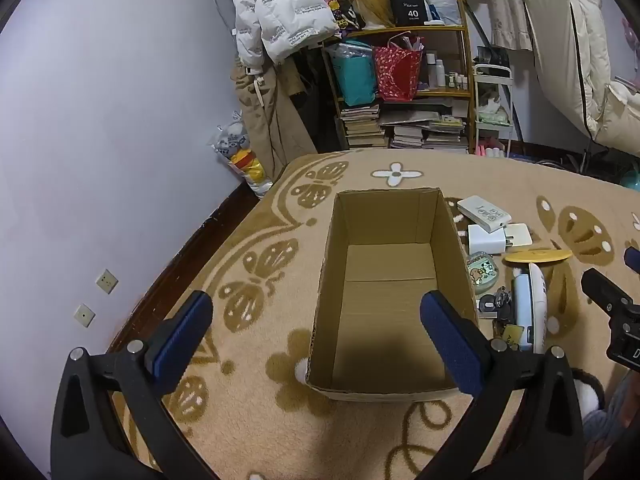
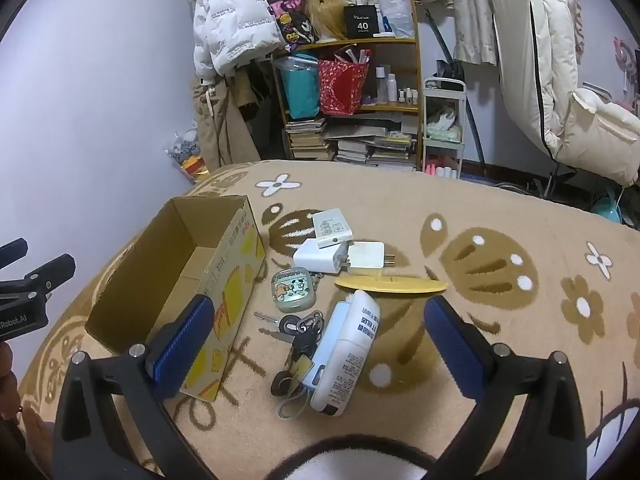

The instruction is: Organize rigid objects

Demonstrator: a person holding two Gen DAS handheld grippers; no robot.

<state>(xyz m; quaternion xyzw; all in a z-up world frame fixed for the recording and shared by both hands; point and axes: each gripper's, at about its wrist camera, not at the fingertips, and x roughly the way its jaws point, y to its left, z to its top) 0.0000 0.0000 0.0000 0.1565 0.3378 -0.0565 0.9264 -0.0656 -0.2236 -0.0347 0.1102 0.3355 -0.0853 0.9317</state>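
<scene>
Your left tongs [image 1: 316, 320] are spread wide and hold nothing, hanging over the near end of the open cardboard box [image 1: 390, 390], which stands on the patterned blanket [image 1: 260, 420]. Nothing lies on the part of the box floor you can see. One blue pad sits left of the box over the blanket; the other is above the box's right wall.

To the right of the box lies the pile of small things (all outside it). Nearest the box is the green cartoon case [image 2: 293, 290], just beside its printed side, with the bunch of keys [image 2: 298, 330] in front of it. Farther back, the white remote [image 2: 332, 228] rests partly on the white charger [image 2: 320, 257], which touches a second flat white plug [image 2: 367, 255]. The white tube [image 2: 352, 352] lies lengthwise against a pale blue item whose kind you cannot tell, its far end tucked under the yellow disc [image 2: 390, 283].

Your right tongs [image 2: 316, 320] are also spread wide and empty. The tube and keys lie between the two pads, below them; the left pad overlaps the box's right wall, the right pad hangs over bare blanket beside the disc.
</scene>
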